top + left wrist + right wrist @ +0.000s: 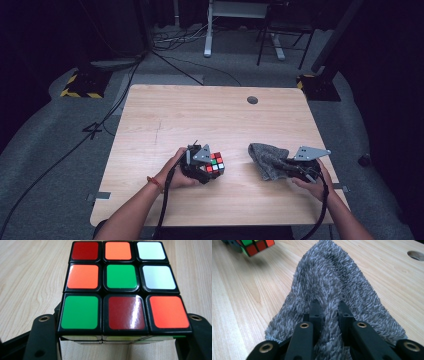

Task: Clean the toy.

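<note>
Tongs first. Left tongs (209, 167) clamp a cube (215, 164), one jaw on each side of it; in the left gripper view the jaws rise at the two lower corners and the cube (121, 287) sits between them, its near face showing red, orange, white, green stickers. Cube looks held just above the bench (165, 115), tilted in the high view; contact with the wood cannot be told. Left hand (176, 170) wraps the tool from behind, an orange band on the wrist.

Right tongs (281, 165) pinch a cloth (265, 159): grey, shaggy, a ridge of pile squeezed in the narrow gap between the jaws in the right gripper view (329, 315). Cloth (332, 277) spreads forward from the jaws and lies on the bench, bunched. Right hand (312, 182) grips the tool at the near right edge.

Cube and cloth apart, cube to the left, both on the near half of the bench. Round hole (252, 100) in the far part of the wood. Cables trail off the near edge from both tools.
</note>
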The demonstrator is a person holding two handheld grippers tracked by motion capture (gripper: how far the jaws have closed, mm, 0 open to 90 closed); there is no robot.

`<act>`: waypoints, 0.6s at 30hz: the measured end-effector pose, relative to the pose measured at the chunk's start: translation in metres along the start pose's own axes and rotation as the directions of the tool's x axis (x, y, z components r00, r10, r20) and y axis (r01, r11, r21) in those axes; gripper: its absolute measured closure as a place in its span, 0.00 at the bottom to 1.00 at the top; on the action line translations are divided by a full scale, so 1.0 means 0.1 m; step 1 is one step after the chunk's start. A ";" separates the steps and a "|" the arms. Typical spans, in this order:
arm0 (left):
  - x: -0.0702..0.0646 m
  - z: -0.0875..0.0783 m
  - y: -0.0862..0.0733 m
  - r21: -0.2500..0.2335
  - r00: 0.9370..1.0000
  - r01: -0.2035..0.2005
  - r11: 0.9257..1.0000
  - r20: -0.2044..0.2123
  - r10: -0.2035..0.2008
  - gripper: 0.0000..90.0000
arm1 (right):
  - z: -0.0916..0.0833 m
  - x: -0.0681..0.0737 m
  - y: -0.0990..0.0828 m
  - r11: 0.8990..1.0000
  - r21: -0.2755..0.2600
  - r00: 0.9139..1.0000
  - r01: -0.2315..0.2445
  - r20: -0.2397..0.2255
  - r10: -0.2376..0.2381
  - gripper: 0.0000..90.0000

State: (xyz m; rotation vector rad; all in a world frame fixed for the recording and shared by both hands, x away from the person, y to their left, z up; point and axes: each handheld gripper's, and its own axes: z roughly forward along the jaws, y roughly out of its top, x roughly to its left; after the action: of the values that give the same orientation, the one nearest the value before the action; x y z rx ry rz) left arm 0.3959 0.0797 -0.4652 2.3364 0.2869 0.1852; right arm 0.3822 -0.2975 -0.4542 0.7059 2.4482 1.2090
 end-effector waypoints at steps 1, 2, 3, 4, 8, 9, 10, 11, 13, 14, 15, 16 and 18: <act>-0.01 0.00 0.01 0.012 1.000 -0.016 1.000 -0.009 0.016 0.37 | 0.00 0.01 0.02 1.000 0.002 1.000 0.007 -0.001 -0.007 0.87; -0.01 0.00 0.02 0.011 1.000 -0.020 1.000 -0.011 0.020 0.37 | 0.01 0.02 0.05 1.000 0.001 1.000 0.012 -0.004 -0.012 0.87; -0.01 -0.01 0.02 0.015 1.000 -0.018 1.000 -0.013 0.018 0.37 | 0.01 0.03 0.07 1.000 0.000 1.000 0.020 -0.005 -0.020 0.87; -0.01 -0.01 0.03 0.017 0.999 -0.029 0.999 -0.018 0.029 0.37 | 0.02 0.05 0.10 1.000 -0.001 1.000 0.025 -0.008 -0.025 0.87; -0.01 0.00 0.06 0.037 0.999 -0.040 0.998 -0.026 0.041 0.37 | 0.06 0.12 0.21 0.998 0.001 0.998 0.055 -0.026 -0.055 0.87; -0.01 0.00 0.07 0.044 0.999 -0.044 0.998 -0.028 0.046 0.37 | 0.07 0.14 0.24 0.998 0.001 0.997 0.064 -0.032 -0.064 0.87; -0.02 0.01 0.08 0.046 0.999 -0.042 0.998 -0.024 0.043 0.37 | 0.08 0.17 0.26 0.997 0.002 0.996 0.076 -0.038 -0.076 0.87; -0.02 0.01 0.10 0.047 0.998 -0.050 0.998 -0.022 0.051 0.38 | 0.10 0.19 0.30 0.996 0.004 0.995 0.086 -0.041 -0.086 0.87; -0.02 0.02 0.12 0.044 0.999 -0.042 0.998 -0.016 0.043 0.37 | 0.13 0.24 0.35 0.995 0.002 0.994 0.097 -0.055 -0.097 0.87; -0.02 0.03 0.13 0.049 0.998 -0.056 0.997 -0.011 0.056 0.37 | 0.14 0.26 0.38 0.995 -0.002 0.993 0.101 -0.059 -0.101 0.87; -0.03 0.04 0.14 0.059 0.998 -0.054 0.997 -0.013 0.054 0.37 | 0.14 0.28 0.41 0.994 -0.005 0.992 0.109 -0.063 -0.109 0.87; -0.03 0.05 0.15 0.065 0.998 -0.061 0.996 -0.012 0.062 0.37 | 0.14 0.30 0.44 0.994 -0.009 0.991 0.113 -0.071 -0.114 0.87; -0.03 0.08 0.16 0.068 0.998 -0.062 0.996 -0.006 0.062 0.37 | 0.14 0.34 0.51 0.992 -0.021 0.989 0.126 -0.076 -0.127 0.87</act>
State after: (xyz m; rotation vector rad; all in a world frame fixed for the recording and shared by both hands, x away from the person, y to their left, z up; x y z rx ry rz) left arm 0.3975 0.0624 -0.4594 2.4139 0.2279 0.2186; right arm 0.3758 -0.2431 -0.4240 0.4998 2.5008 1.2266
